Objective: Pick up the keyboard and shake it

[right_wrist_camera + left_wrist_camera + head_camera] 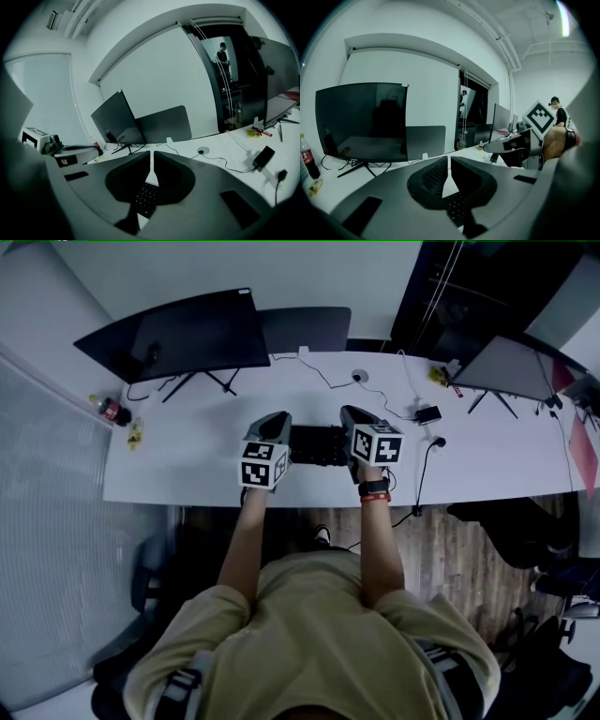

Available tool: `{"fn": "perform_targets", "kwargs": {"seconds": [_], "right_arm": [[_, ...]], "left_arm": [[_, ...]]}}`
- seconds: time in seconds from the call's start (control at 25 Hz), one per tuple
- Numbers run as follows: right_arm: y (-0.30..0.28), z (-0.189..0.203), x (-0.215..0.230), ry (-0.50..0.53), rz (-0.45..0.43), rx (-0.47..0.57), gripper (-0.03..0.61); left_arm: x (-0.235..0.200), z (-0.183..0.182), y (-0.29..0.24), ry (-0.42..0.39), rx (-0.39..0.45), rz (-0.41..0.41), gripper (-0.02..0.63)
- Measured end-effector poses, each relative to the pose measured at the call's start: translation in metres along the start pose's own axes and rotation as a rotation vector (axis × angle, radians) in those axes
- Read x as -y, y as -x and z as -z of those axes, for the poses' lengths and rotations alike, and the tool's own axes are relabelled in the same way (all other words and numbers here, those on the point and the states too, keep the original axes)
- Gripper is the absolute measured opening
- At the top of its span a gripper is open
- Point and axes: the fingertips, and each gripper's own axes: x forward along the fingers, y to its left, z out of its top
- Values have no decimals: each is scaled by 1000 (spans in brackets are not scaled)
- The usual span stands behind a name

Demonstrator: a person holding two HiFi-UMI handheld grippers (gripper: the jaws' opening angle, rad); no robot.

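White desk [187, 465] spans the head view from left to right. Black keyboard [319, 446] lies flat on it, close to the near edge and directly in front of the person [309, 634] in a beige shirt.

Left gripper [277, 418] is over the keyboard's left end and right gripper [351, 414] is over its right end. Both point toward the far side of the desk and tilt slightly down.

The left gripper's jaws stand together, with only a thin slit between the pads and nothing gripped. In the left gripper view, keyboard keys show below them. The right gripper's jaws are likewise together and empty, and in the right gripper view keys show underneath them. Whether either gripper touches the keyboard cannot be told.

On the far left of the desk, a dark monitor [187, 334] stands on thin legs. A second dark panel [305, 329] stands just to its right. A bottle [112, 411] with a red label stands upright at the desk's left end, with a small yellow packet [136, 434] beside it. Another monitor [511, 367] stands on the far right.

Right of the keyboard, a small black adapter [428, 414] lies on the desk with a cable [328, 376] running nearby. A red band [374, 498] circles the person's right wrist. Wooden floor [441, 549] shows below the desk's near edge.
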Motion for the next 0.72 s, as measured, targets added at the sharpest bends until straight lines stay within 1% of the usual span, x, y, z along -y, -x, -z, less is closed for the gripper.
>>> {"fn": "perform_targets", "kwargs": {"seconds": [0.16, 0.32, 0.52, 0.72], "right_arm": [[-14, -7, 21, 8, 3, -18, 25], [-19, -3, 42, -1, 16, -38, 25], [-23, 17, 61, -39, 36, -88, 25], [-27, 44, 72, -81, 63, -136, 26]], "left_arm": [[-8, -2, -26, 10, -1, -5, 20], [-8, 7, -44, 13, -35, -2, 20], [-6, 27, -53, 24, -87, 8, 20], [-13, 61, -56, 56, -155, 18, 21]]}}
